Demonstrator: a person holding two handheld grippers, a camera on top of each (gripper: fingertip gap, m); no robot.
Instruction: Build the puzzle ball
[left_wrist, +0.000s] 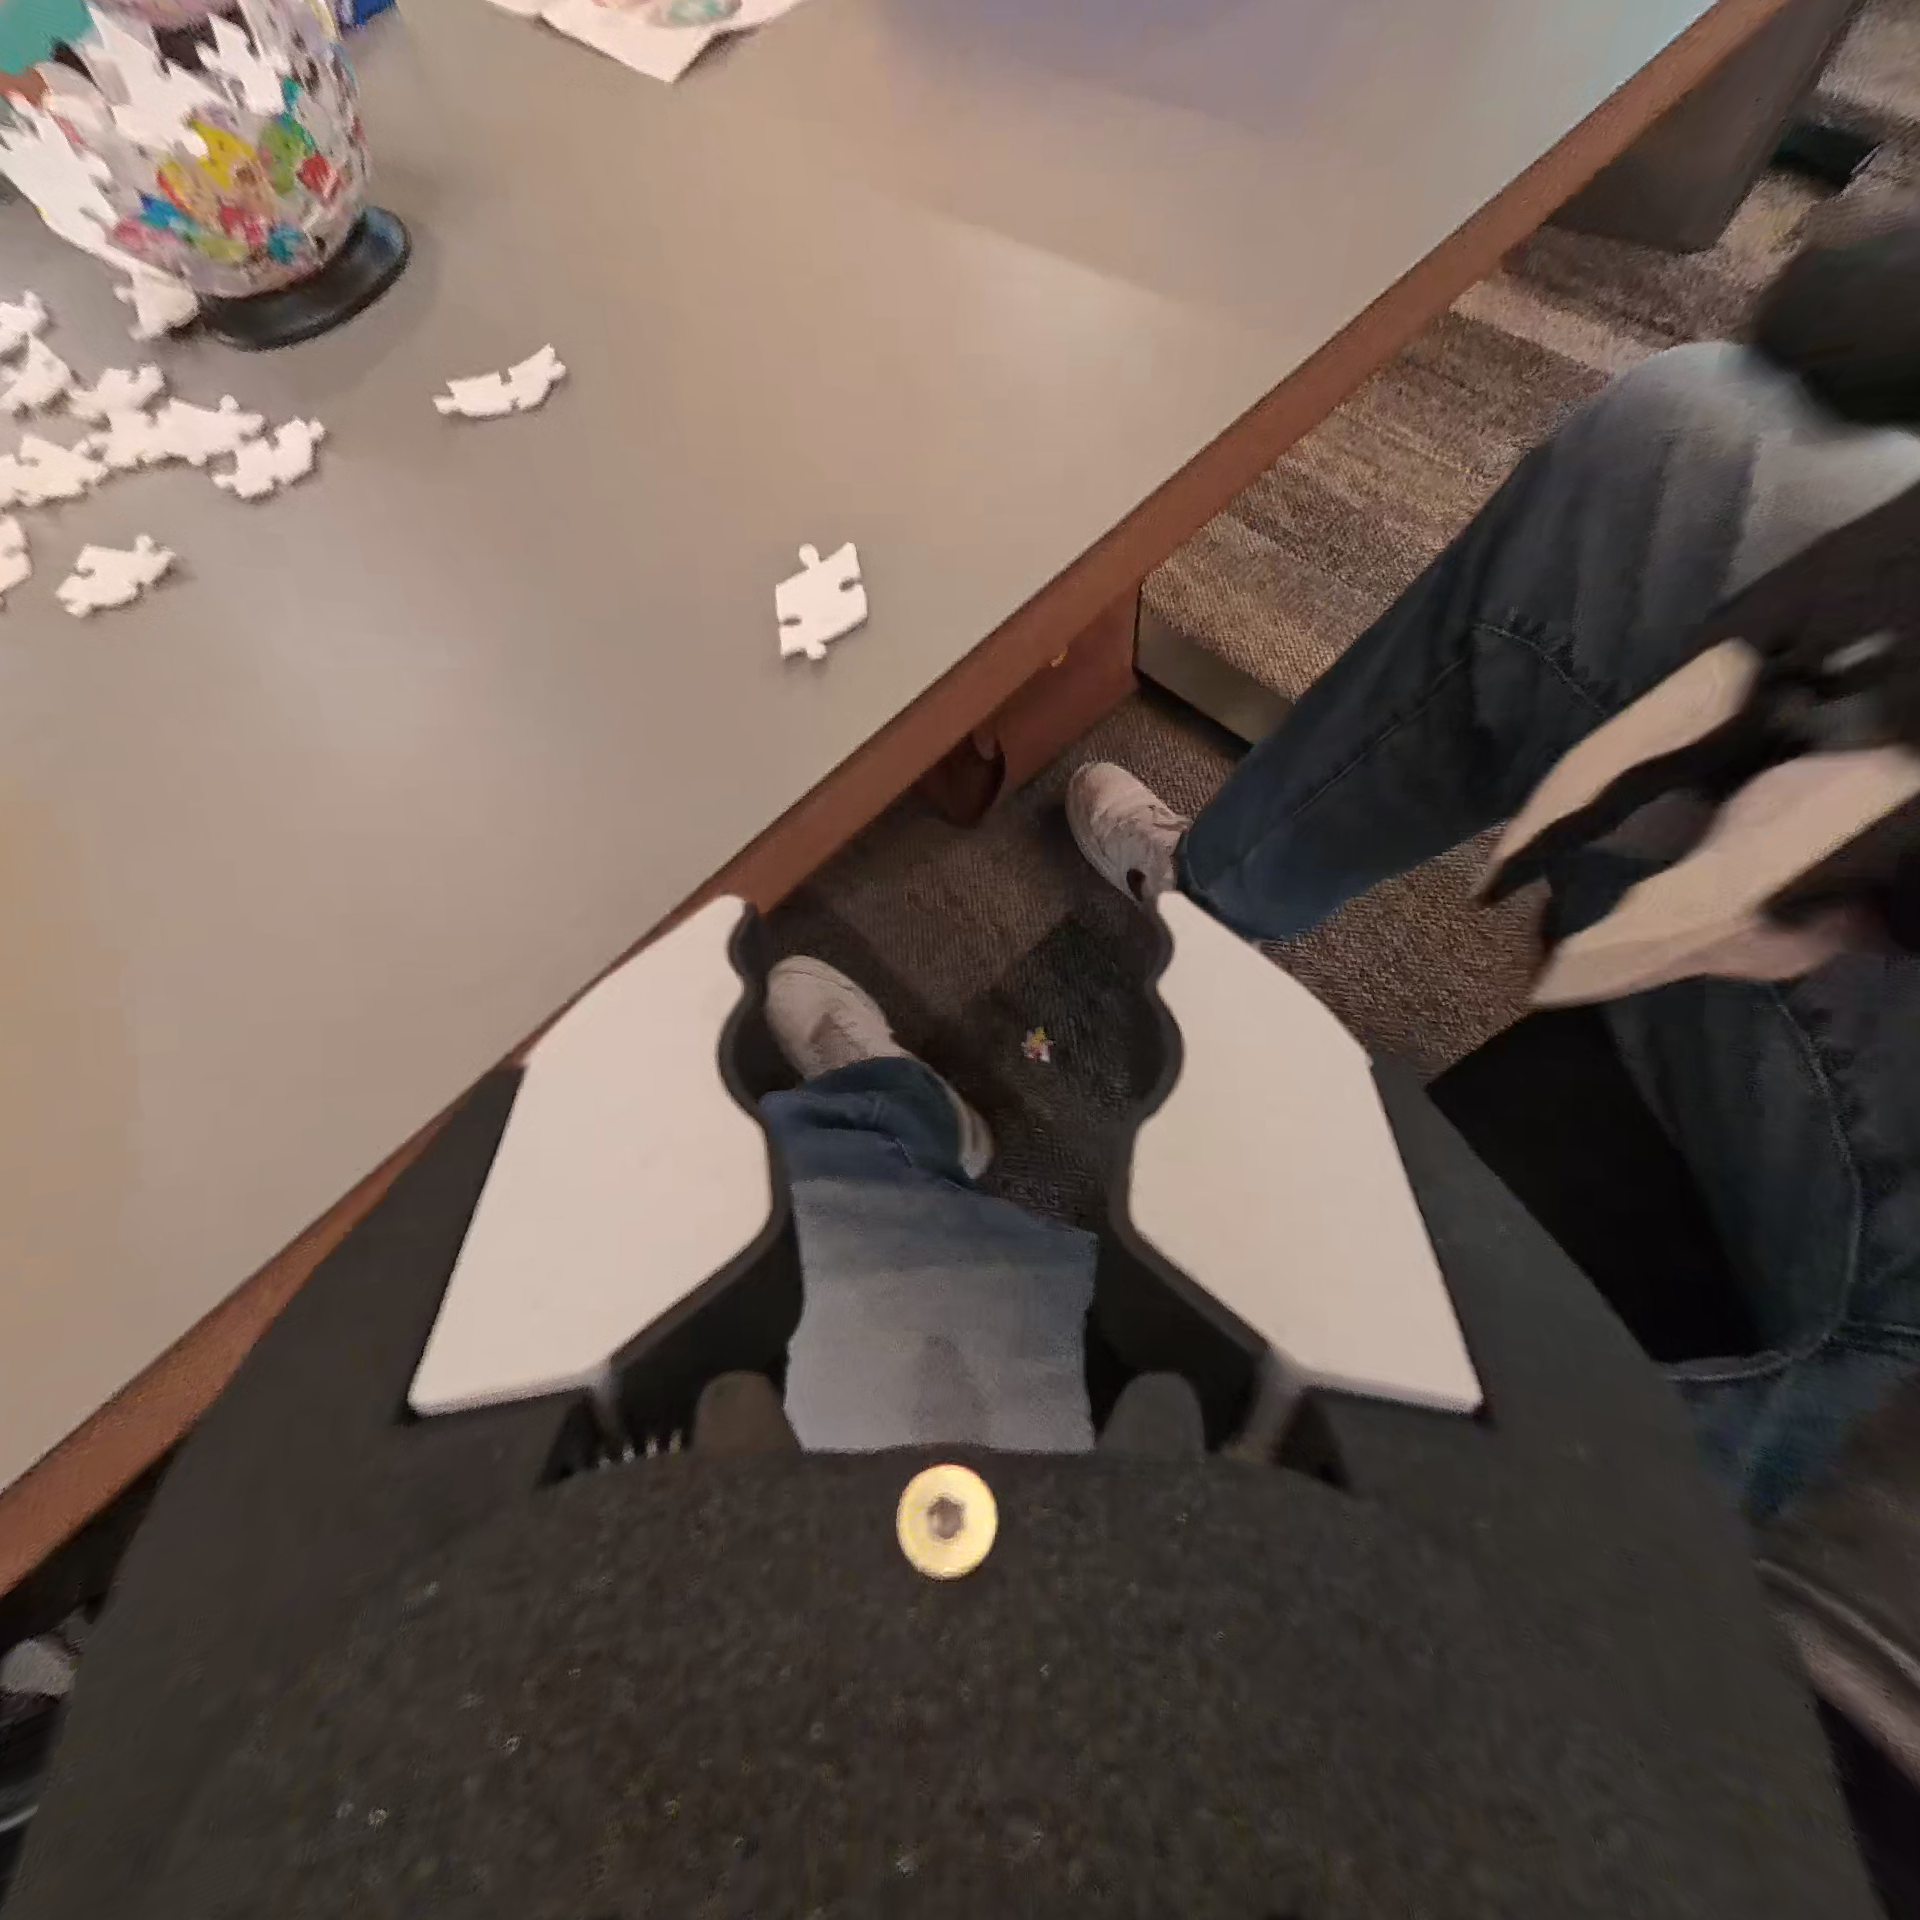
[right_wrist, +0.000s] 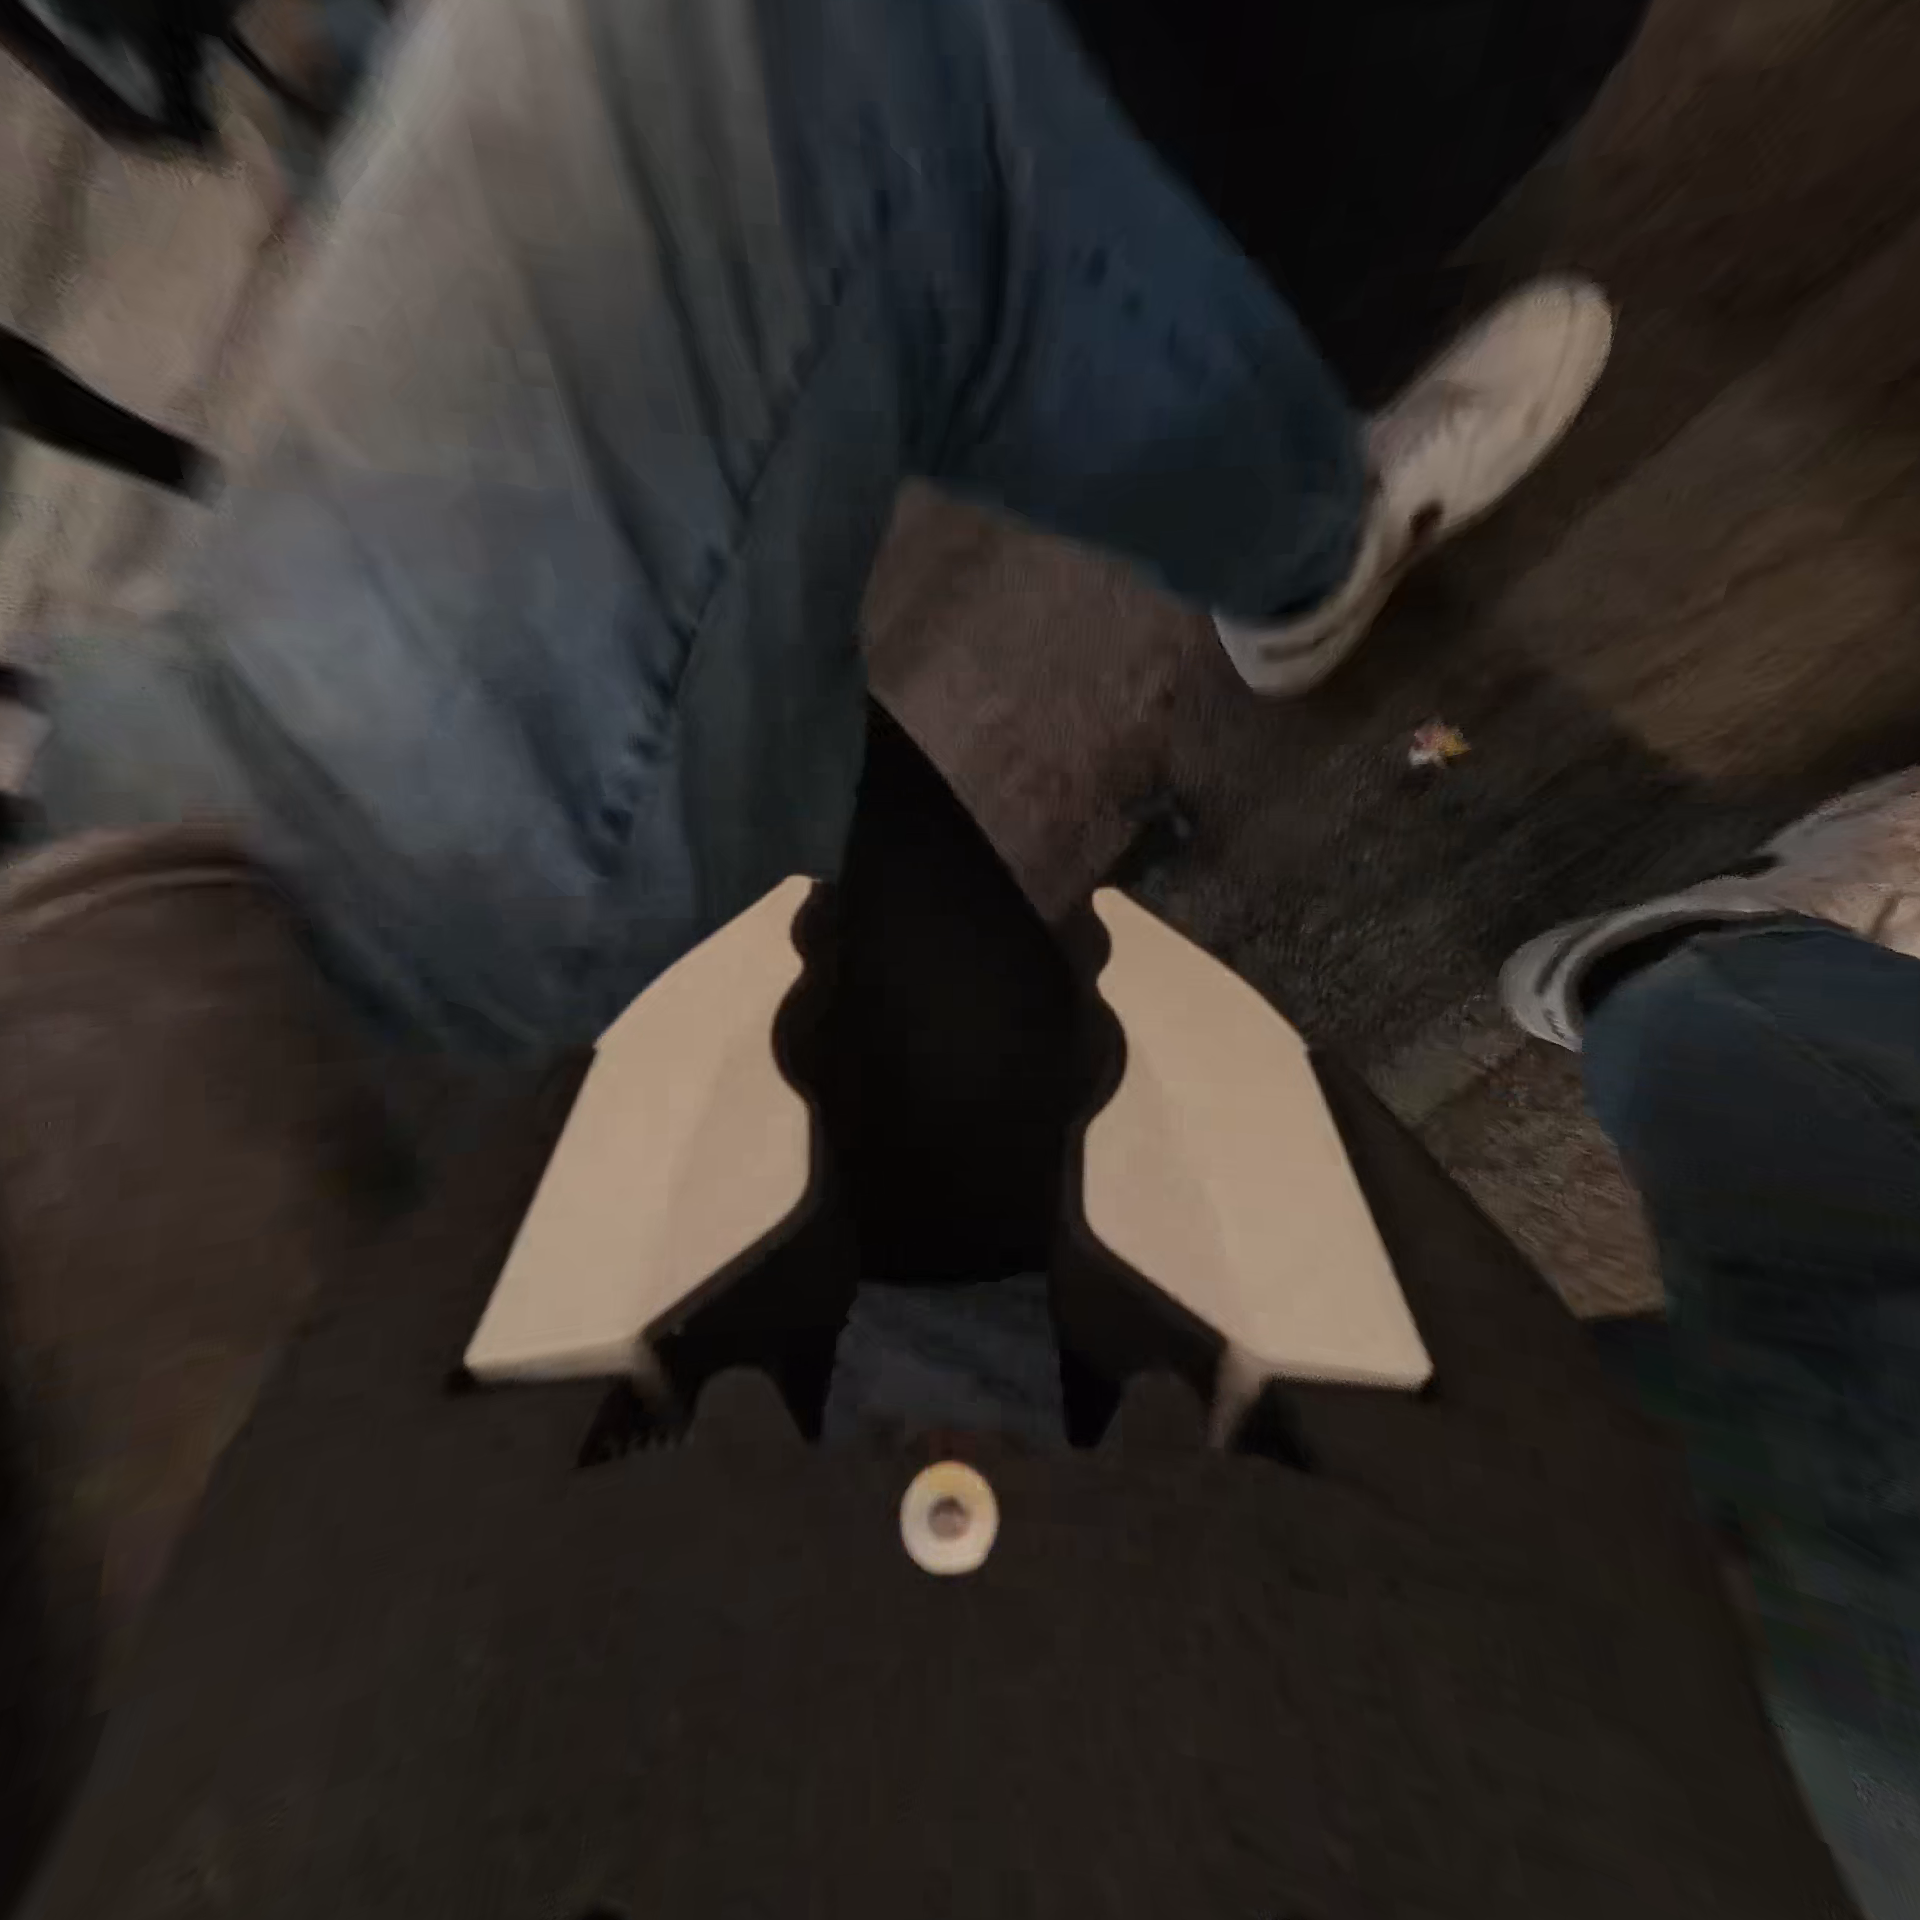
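The half-built puzzle ball (left_wrist: 197, 145), clear with coloured and white pieces, stands on a black ring stand (left_wrist: 312, 281) at the table's far left. Loose white puzzle pieces (left_wrist: 135, 436) lie below it, and single pieces lie apart (left_wrist: 502, 382) (left_wrist: 819, 601). A small coloured piece (left_wrist: 1036, 1043) lies on the carpet; it also shows in the right wrist view (right_wrist: 1437, 744). My left gripper (left_wrist: 951, 914) is open and empty, held off the table's edge above the floor. My right gripper (right_wrist: 951, 899) is open and empty, pointing at the floor; it shows blurred in the left wrist view (left_wrist: 1704, 831).
The grey table (left_wrist: 623, 779) has a brown wooden edge (left_wrist: 1039, 582) running diagonally. A person's legs in blue jeans (left_wrist: 1507, 665) and pale shoes (left_wrist: 1122, 821) (right_wrist: 1455, 457) stand on the carpet. Papers (left_wrist: 644, 31) lie at the table's far side. To reach the half-built puzzle ball (left_wrist: 197, 145) in a straight line is about 35 centimeters for my left fingers, about 50 centimeters for my right.
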